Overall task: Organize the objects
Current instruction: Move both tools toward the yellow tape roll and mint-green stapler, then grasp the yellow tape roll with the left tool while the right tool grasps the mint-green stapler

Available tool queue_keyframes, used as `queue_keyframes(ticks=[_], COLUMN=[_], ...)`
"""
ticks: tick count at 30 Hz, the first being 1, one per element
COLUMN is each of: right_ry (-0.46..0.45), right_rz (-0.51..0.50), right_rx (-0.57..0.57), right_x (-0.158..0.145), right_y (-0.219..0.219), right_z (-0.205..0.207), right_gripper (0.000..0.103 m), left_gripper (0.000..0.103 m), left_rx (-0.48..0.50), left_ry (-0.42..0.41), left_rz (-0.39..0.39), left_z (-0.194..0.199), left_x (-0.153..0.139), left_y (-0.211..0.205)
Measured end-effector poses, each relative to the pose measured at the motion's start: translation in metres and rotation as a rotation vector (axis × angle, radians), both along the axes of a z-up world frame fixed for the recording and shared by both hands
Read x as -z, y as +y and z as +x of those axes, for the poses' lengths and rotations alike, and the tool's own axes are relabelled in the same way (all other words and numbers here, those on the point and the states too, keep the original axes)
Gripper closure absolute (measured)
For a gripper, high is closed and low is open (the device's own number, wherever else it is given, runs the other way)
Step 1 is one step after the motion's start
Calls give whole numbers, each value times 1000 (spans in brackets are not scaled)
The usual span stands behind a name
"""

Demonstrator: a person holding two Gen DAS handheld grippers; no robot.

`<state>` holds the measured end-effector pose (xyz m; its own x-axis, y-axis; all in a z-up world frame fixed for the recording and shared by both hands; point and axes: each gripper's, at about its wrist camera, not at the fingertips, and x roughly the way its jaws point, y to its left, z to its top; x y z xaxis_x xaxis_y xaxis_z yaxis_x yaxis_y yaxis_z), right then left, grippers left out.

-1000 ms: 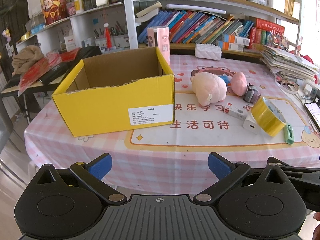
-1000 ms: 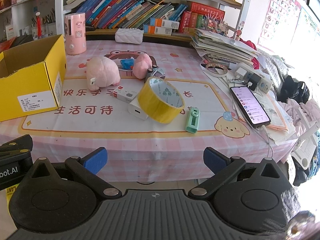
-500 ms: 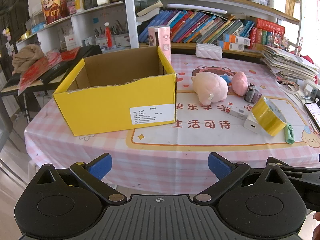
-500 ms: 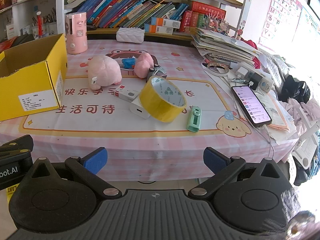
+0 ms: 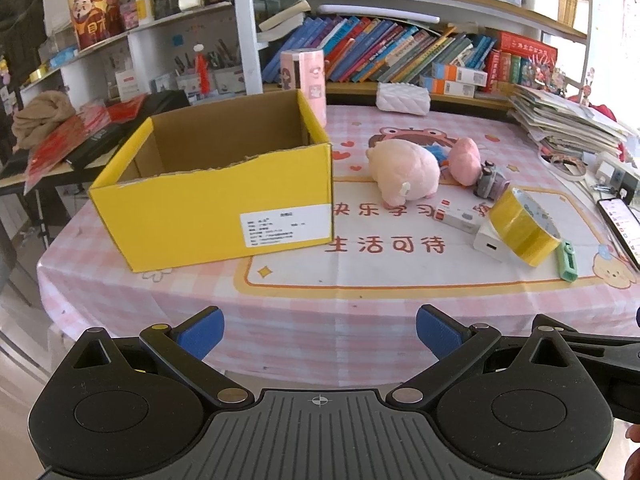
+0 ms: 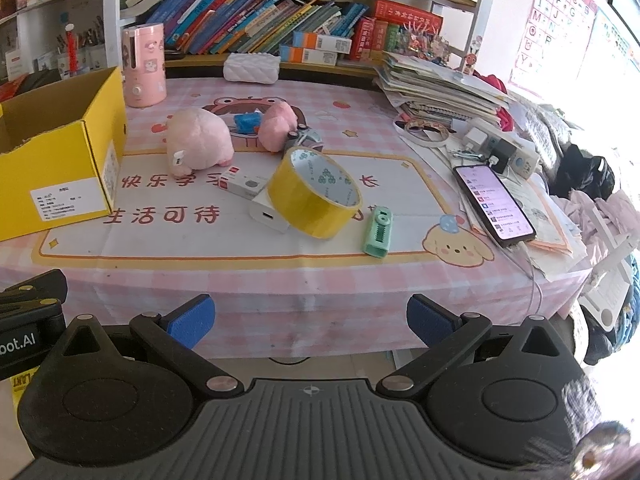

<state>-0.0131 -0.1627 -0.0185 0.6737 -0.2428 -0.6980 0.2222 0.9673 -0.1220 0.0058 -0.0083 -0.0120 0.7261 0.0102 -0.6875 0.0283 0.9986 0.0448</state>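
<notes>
left tool (image 5: 318, 330) fingers apart, empty, short of worktop (image 5: 360, 280) edge | box (image 5: 216, 192) at 11 o'clock, floor hidden by its front wall | plush pig (image 5: 404, 176) at 1 o'clock | tape roll (image 6: 314, 194) at 12 o'clock, leaning on half-hidden charger (image 6: 266, 214) | right tool (image 6: 308, 322) fingers apart, empty | phone (image 6: 494, 204) at 2 o'clock

Change record, last second. We log both tools nearer the desk (image 5: 360, 300): the yellow box (image 5: 224, 204) stands larger and closer in the left wrist view, and the yellow tape roll (image 6: 314, 196) and green clip (image 6: 378, 232) do likewise in the right wrist view. We find no item on the desk displaced.
</notes>
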Motion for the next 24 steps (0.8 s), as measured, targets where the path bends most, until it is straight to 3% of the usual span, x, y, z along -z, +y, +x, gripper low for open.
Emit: queue_keyframes(ticks=[19, 24], right_ry=[-16, -3], right_rz=[16, 31], right_rx=[-3, -27], right_x=[-1, 4], right_y=[-53, -74], right_z=[24, 42], right_gripper=[6, 22], left_gripper=[0, 0], left_rx=[77, 98], left_ry=[23, 20], left_rz=[-50, -47], left_z=[36, 50], left_x=[5, 6], left_y=[-50, -72])
